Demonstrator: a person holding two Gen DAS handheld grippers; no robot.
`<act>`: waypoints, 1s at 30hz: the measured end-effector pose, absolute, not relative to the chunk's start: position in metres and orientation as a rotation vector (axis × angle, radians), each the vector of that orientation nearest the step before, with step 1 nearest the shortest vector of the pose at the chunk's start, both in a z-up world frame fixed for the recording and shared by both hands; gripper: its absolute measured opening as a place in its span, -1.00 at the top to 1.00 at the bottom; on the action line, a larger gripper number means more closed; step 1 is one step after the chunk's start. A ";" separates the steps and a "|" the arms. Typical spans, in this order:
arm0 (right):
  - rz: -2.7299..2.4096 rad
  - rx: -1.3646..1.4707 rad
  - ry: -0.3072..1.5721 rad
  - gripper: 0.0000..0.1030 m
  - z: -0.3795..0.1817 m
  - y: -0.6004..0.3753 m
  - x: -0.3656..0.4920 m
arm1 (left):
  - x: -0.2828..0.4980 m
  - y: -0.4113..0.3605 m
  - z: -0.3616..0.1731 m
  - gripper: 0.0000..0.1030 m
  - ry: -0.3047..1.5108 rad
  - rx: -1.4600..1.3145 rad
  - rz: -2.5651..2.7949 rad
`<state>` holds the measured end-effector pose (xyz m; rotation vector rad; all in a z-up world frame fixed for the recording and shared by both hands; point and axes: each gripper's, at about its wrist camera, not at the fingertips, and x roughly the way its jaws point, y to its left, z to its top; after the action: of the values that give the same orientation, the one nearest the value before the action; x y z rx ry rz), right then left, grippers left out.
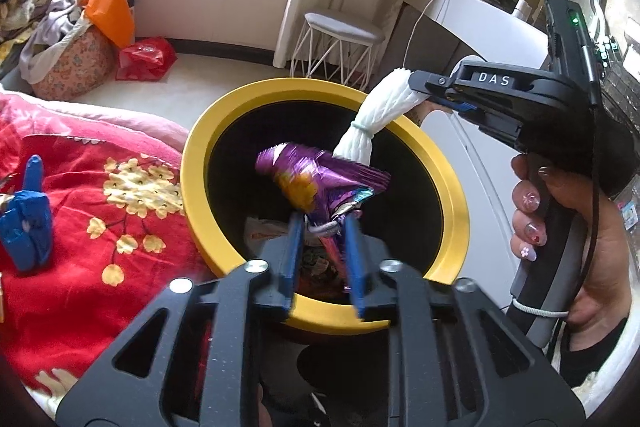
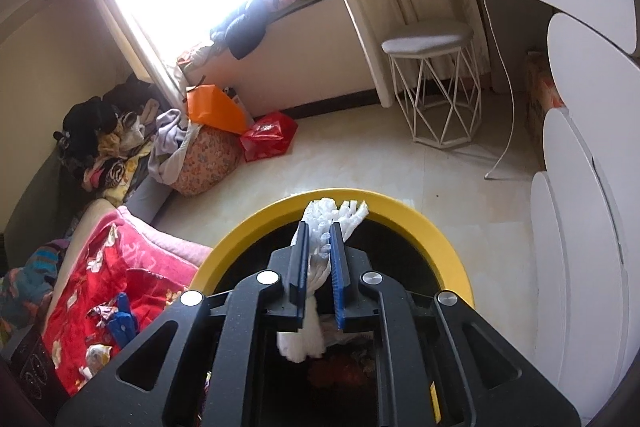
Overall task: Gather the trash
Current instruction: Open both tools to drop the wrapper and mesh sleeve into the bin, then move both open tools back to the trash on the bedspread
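A round black bin with a yellow rim [image 1: 192,163] stands below both grippers, with trash lying at its bottom. My left gripper [image 1: 322,223] is over the bin's mouth. A crumpled purple foil wrapper [image 1: 320,175] sits at its tips, its thin tail in the gap between the blue fingers, which stand apart and do not press it. My right gripper [image 1: 412,87], held in a person's hand [image 1: 580,227], grips a white foam net sleeve [image 1: 380,115] that droops into the bin. In the right wrist view the foam net [image 2: 316,259] fills the narrow gap of that gripper [image 2: 319,229] above the yellow rim [image 2: 424,227].
A red flowered blanket [image 1: 100,167] lies left of the bin with a blue item [image 1: 26,211] and small wrappers [image 2: 98,353] on it. Across the pale floor stand a white wire stool [image 2: 436,95], a red bag [image 2: 268,137] and a clothes pile. White cabinets [image 2: 580,187] line the right.
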<state>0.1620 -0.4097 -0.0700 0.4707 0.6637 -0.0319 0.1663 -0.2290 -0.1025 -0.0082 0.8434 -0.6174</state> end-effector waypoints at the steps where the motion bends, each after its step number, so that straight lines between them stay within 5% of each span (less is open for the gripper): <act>1: -0.034 0.470 0.661 0.54 -0.070 -0.409 0.161 | 0.166 -0.228 -0.101 0.24 0.839 -0.008 -0.616; 7: -0.049 0.446 0.648 0.27 -0.066 -0.403 0.159 | 0.158 -0.215 -0.088 -0.33 0.791 -0.022 -0.601; 13: -0.045 0.410 0.629 0.13 -0.062 -0.395 0.158 | 0.151 -0.202 -0.078 -0.68 0.759 -0.035 -0.569; 30: 0.018 0.304 0.529 -0.18 -0.036 -0.359 0.147 | 0.140 -0.156 -0.054 -0.79 0.672 -0.071 -0.472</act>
<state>0.1467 -0.3590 -0.0362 0.3043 0.5293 0.0179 0.1401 -0.1560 -0.0538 -0.0712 0.6720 -0.4715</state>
